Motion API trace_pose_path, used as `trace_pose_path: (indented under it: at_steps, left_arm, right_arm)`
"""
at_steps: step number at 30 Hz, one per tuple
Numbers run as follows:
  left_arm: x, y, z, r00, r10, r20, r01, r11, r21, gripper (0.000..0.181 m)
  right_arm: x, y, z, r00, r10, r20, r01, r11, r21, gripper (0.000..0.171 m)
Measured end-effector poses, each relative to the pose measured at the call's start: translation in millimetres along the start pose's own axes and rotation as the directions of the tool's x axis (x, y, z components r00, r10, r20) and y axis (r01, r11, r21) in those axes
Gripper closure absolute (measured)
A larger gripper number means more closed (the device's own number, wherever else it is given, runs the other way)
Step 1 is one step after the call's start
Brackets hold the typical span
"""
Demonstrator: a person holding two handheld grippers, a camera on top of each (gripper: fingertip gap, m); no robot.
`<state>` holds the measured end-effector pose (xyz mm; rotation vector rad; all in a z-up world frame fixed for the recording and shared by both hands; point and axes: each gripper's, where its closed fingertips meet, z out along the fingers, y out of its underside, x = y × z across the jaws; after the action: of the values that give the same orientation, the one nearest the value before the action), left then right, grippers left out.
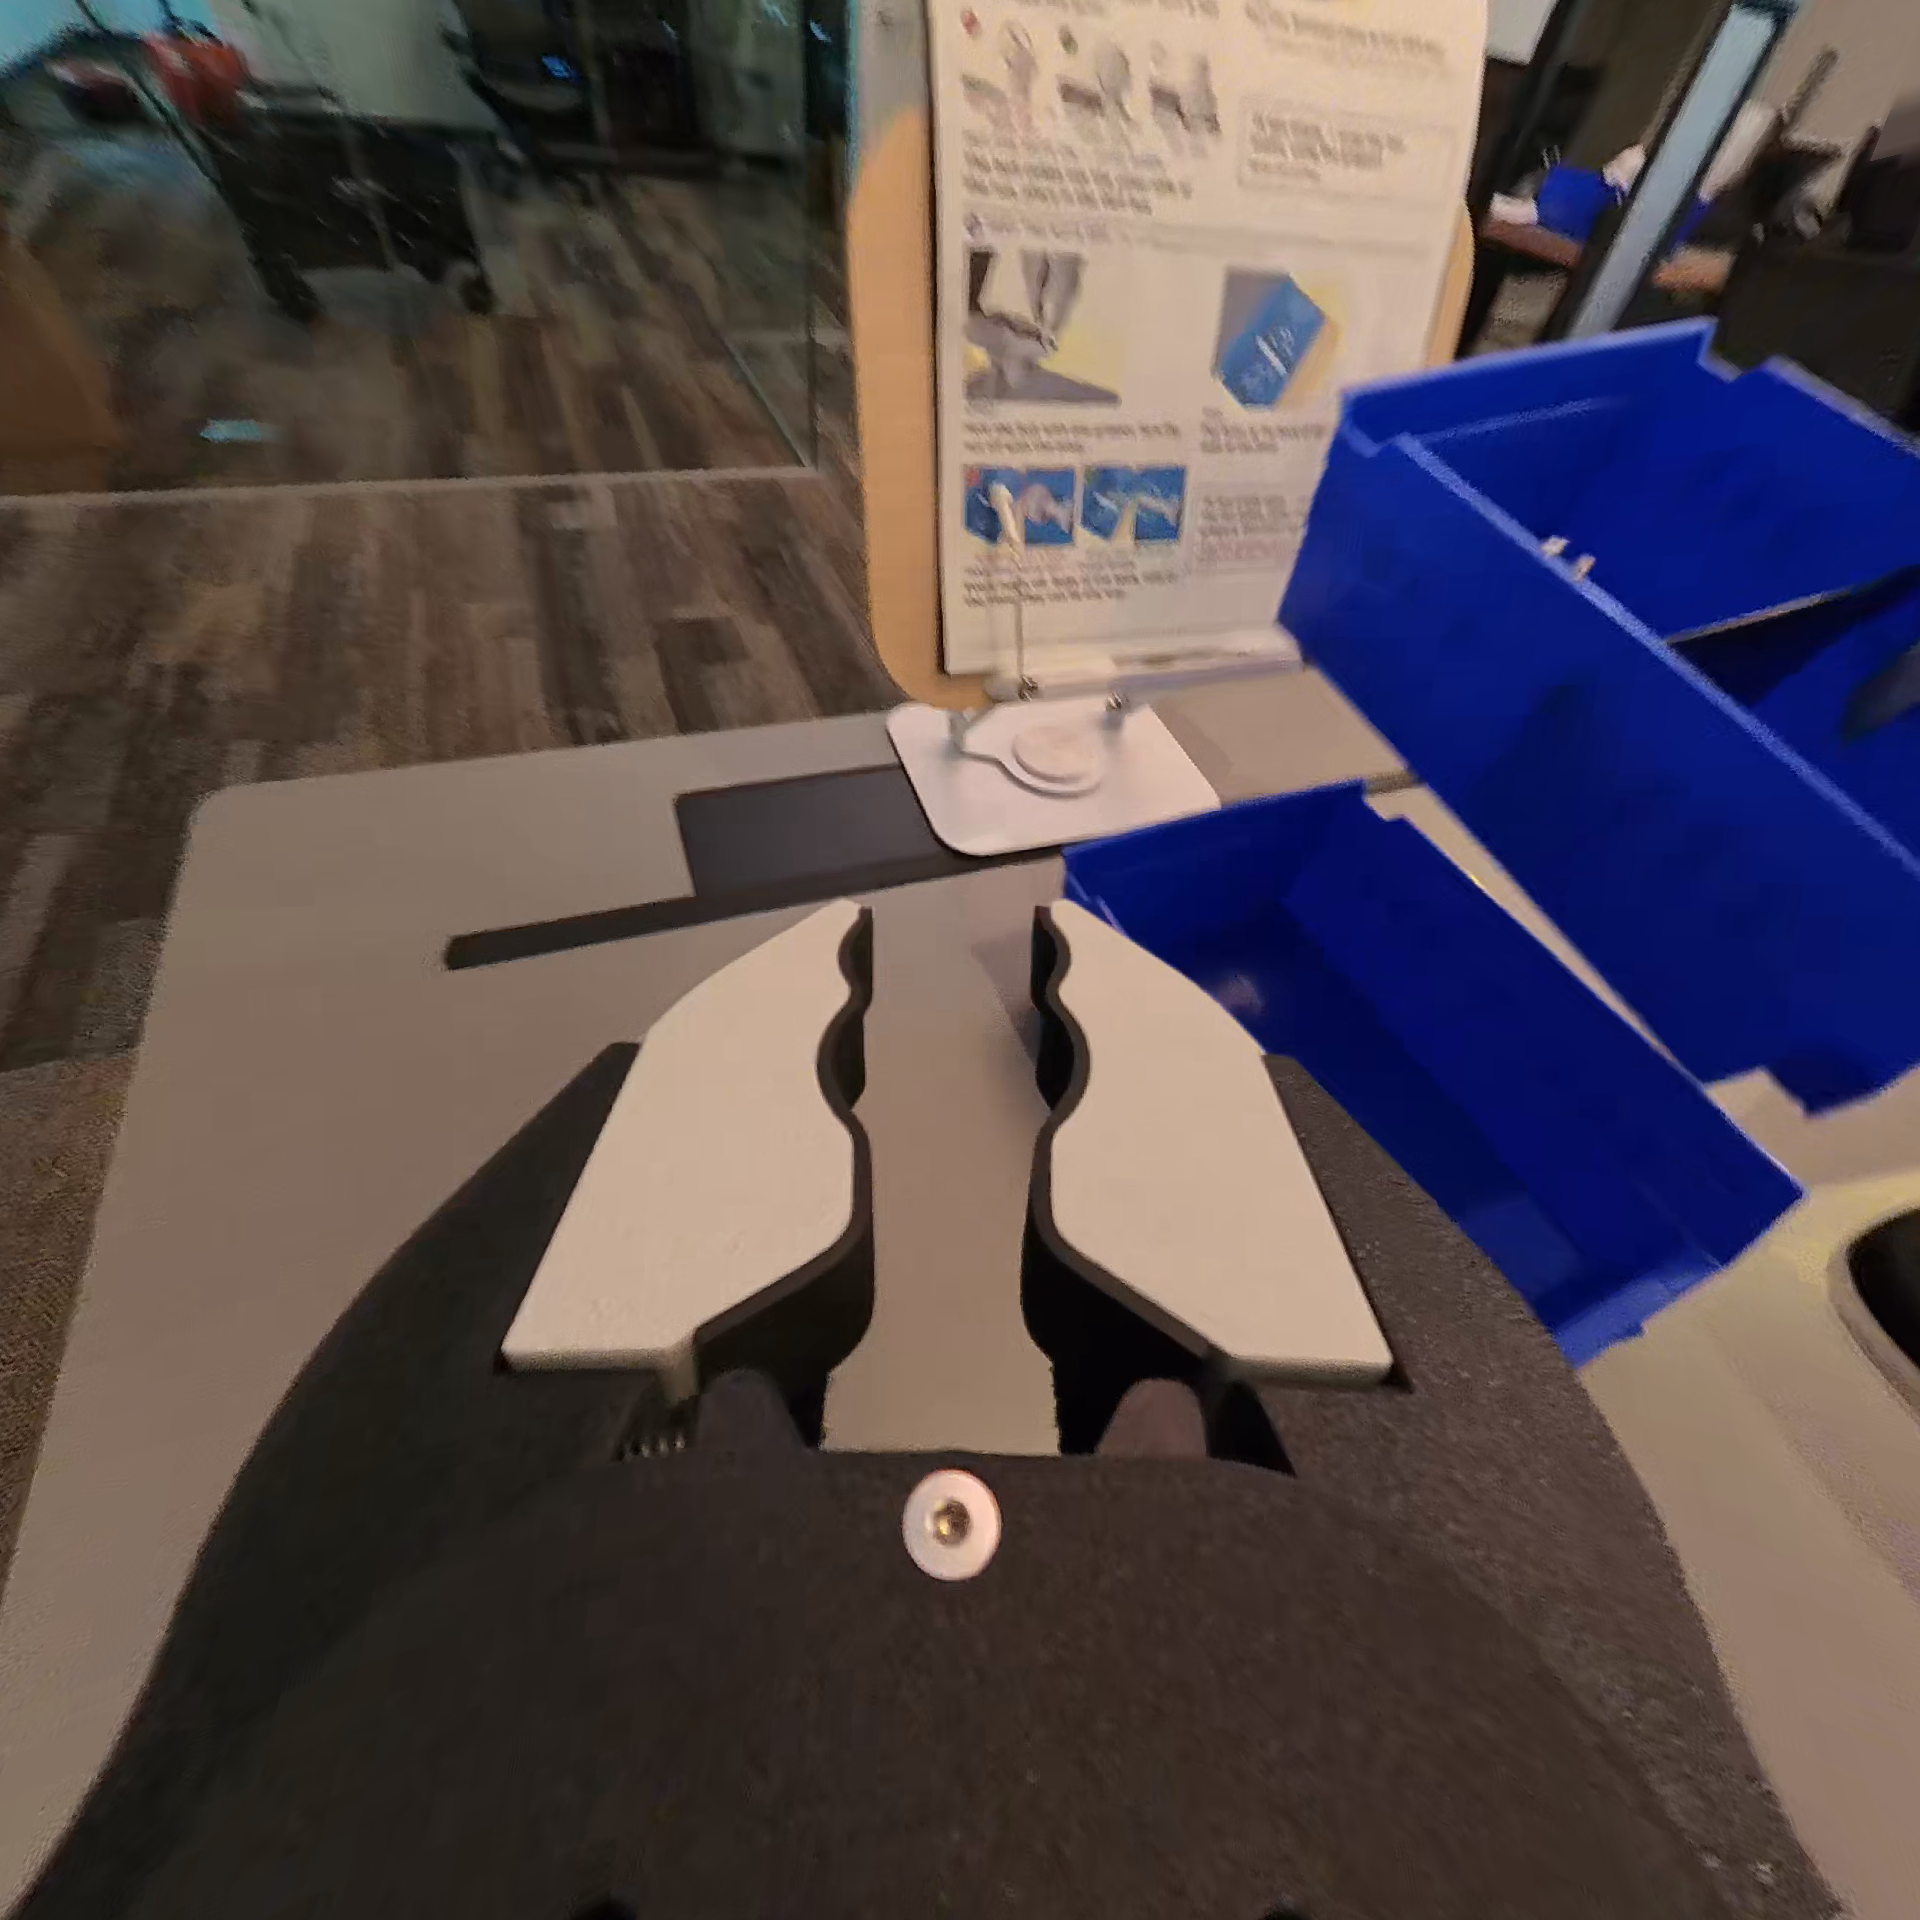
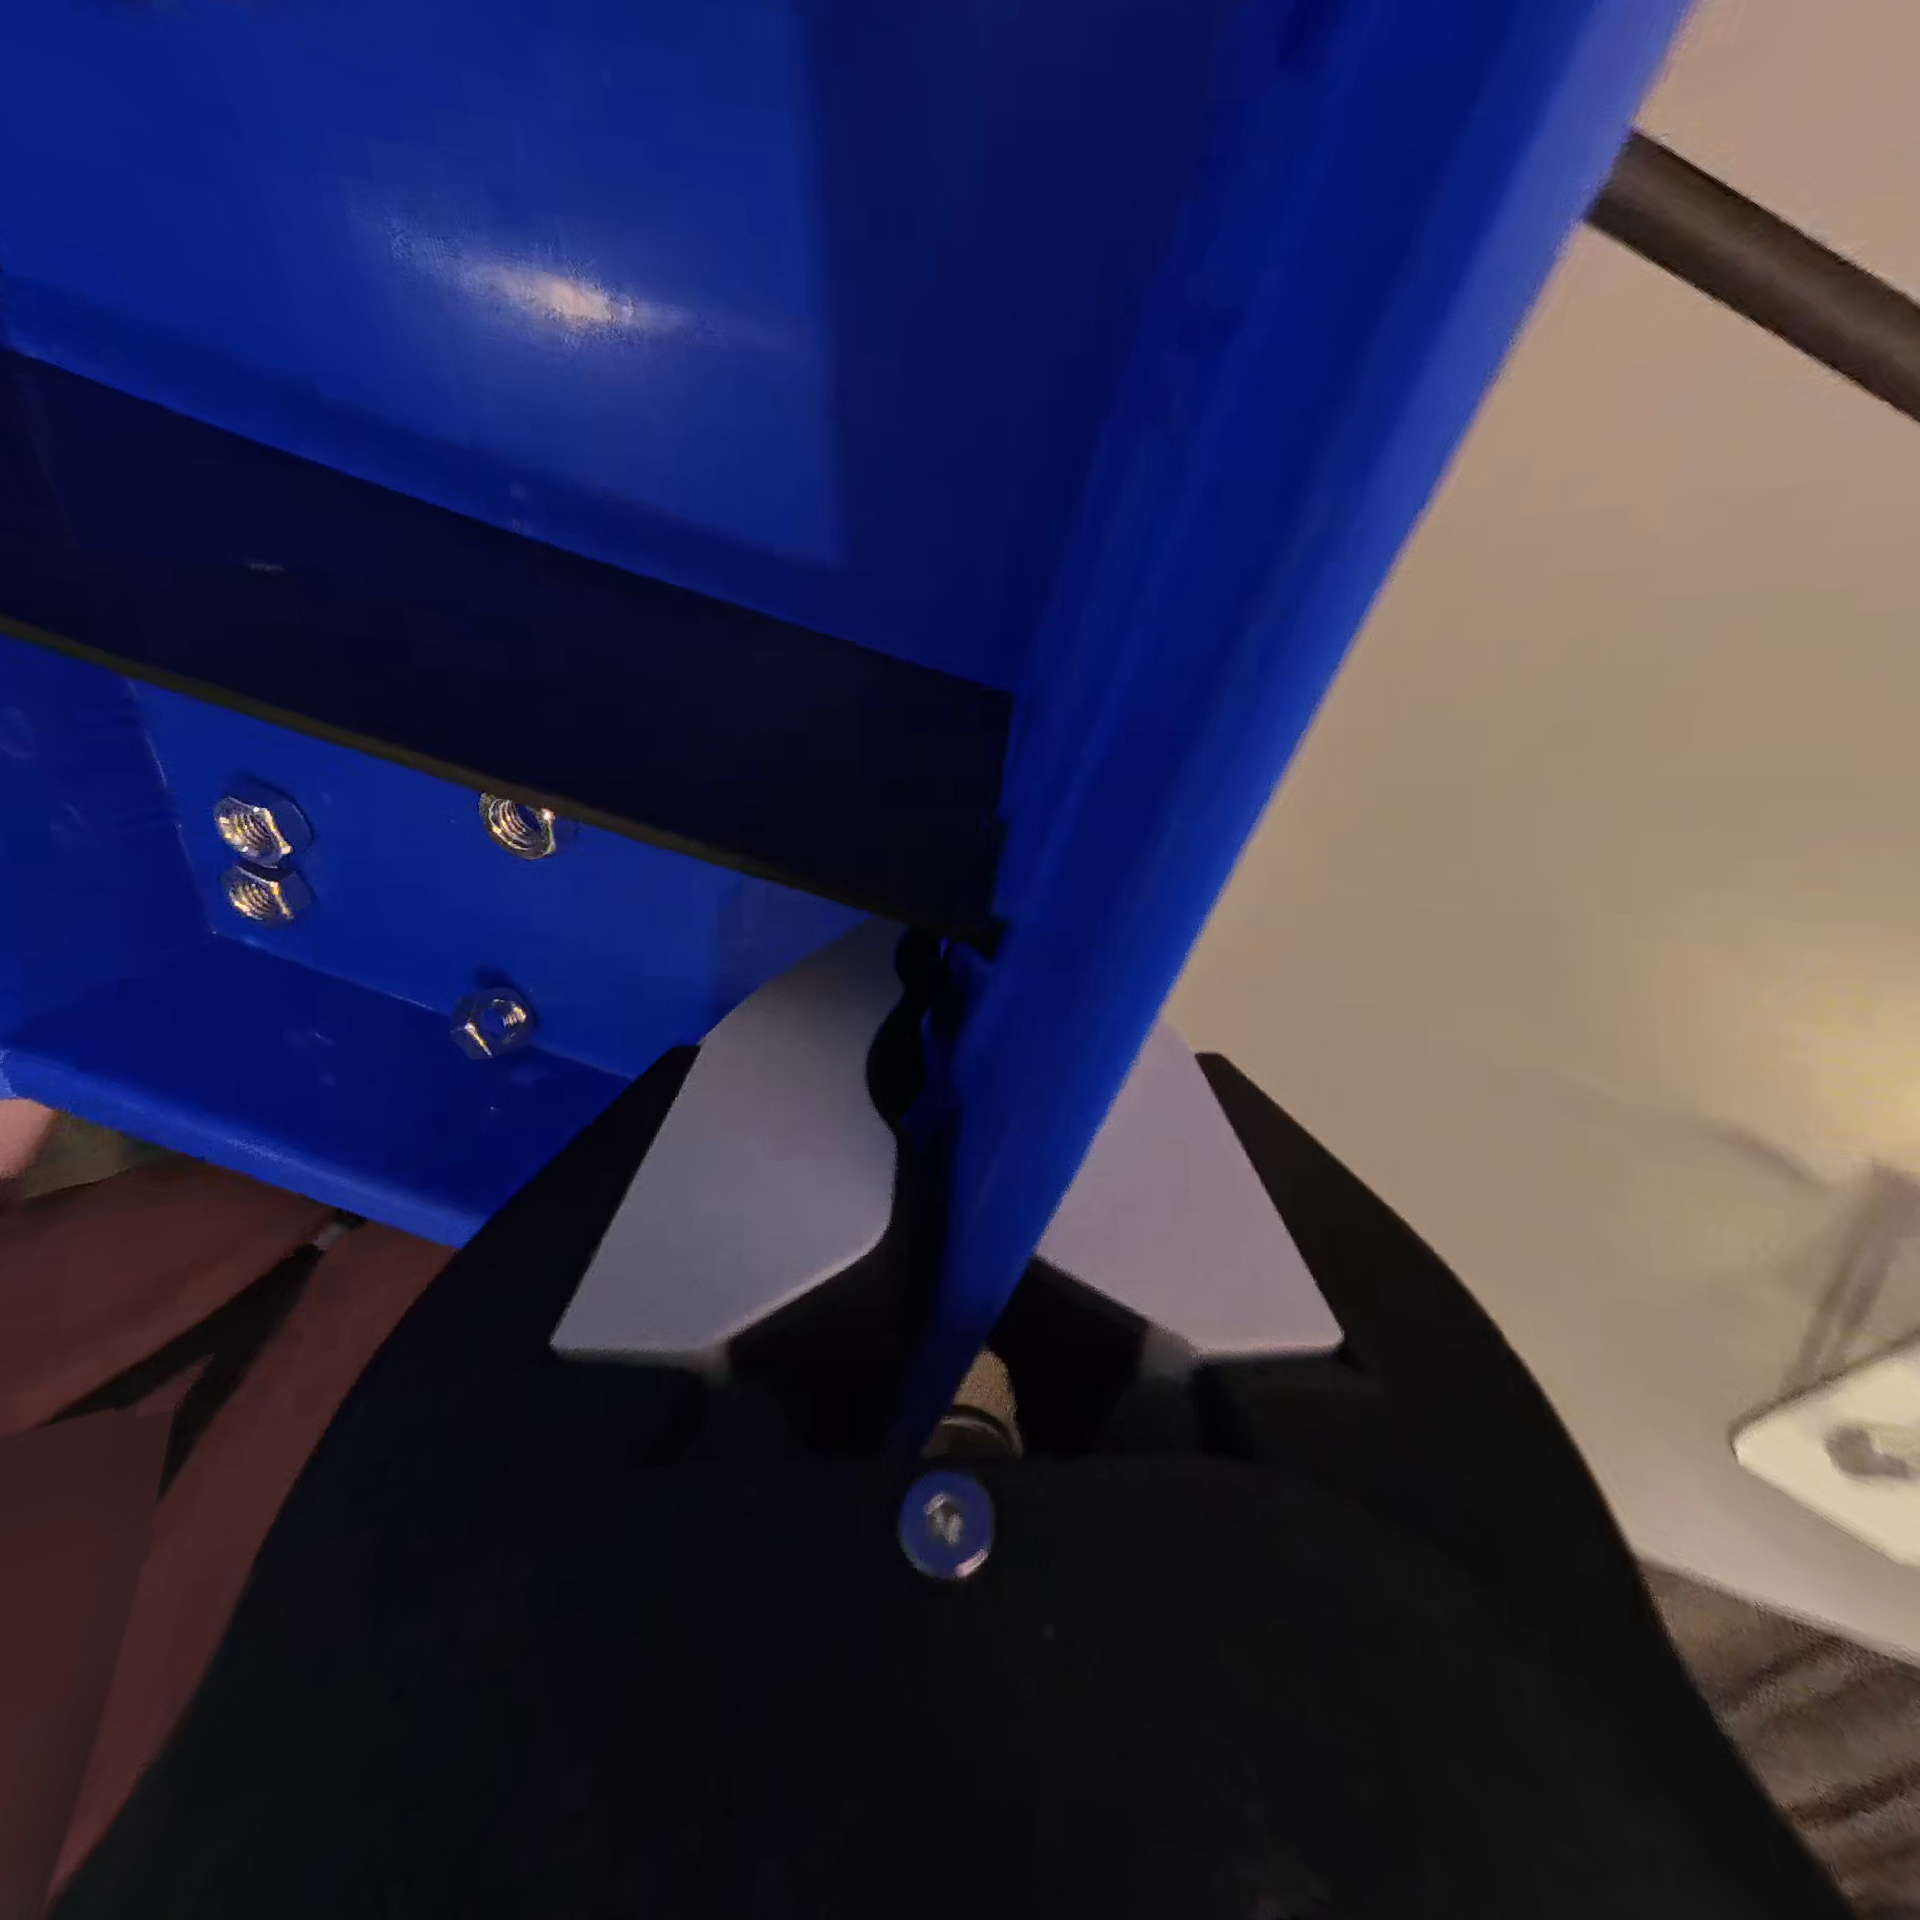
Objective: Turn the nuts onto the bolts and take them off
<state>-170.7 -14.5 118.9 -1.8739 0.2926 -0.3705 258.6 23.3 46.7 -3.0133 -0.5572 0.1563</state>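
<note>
My right gripper (image 2: 966, 997) is shut on the side wall of a blue bin (image 2: 1195, 520) and holds it raised and tilted. Several silver nuts (image 2: 260, 821) lie in the bin's near compartment, below a black divider (image 2: 520, 727). My right fingers (image 2: 769, 1143) straddle the wall, and the outer one is mostly hidden behind it. The same raised bin shows in the left wrist view (image 1: 1558, 727) at the upper right, with small metal parts (image 1: 1569, 556) inside. My left gripper (image 1: 951, 914) is open and empty above the grey table (image 1: 364, 987).
A second blue bin (image 1: 1455, 1091) stands on the table right of my left gripper, under the raised one. An instruction sheet (image 1: 1174, 312) on a white stand base (image 1: 1143, 790) is at the table's far edge. A dark hole (image 1: 1886, 1278) sits at the right edge. Tip to tip, the grippers are about 45 cm apart.
</note>
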Motion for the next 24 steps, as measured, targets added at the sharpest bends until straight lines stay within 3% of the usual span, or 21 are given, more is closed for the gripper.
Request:
trace_pose_path:
  at_steps: [6, 11, 16, 24]
  left_arm:
    - [-39, -8, -31, 0.979, -0.051, 0.196, 0.037, 0.996, 0.077, 0.149]
    - [-65, -15, -76, 0.905, -0.088, 0.417, 0.032, 0.989, 0.141, 0.148]
    - [-51, -30, -99, 0.929, -0.11, 0.353, 0.017, 0.966, 0.256, 0.148]
    - [-32, -23, -84, 0.963, -0.042, 0.268, -0.007, 0.984, 0.179, 0.148]
  right_arm:
    - [-167, -75, 46, 0.966, -0.186, 0.182, 0.188, 0.982, 0.001, 0.166]
    - [-270, -105, 83, 0.922, -0.298, 0.248, 0.308, 0.951, 0.001, 0.166]
    - [-326, -111, 132, 0.904, -0.329, 0.274, 0.354, 0.934, -0.046, 0.166]
    - [-354, -105, 215, 0.932, -0.281, 0.23, 0.316, 0.939, -0.136, 0.165]
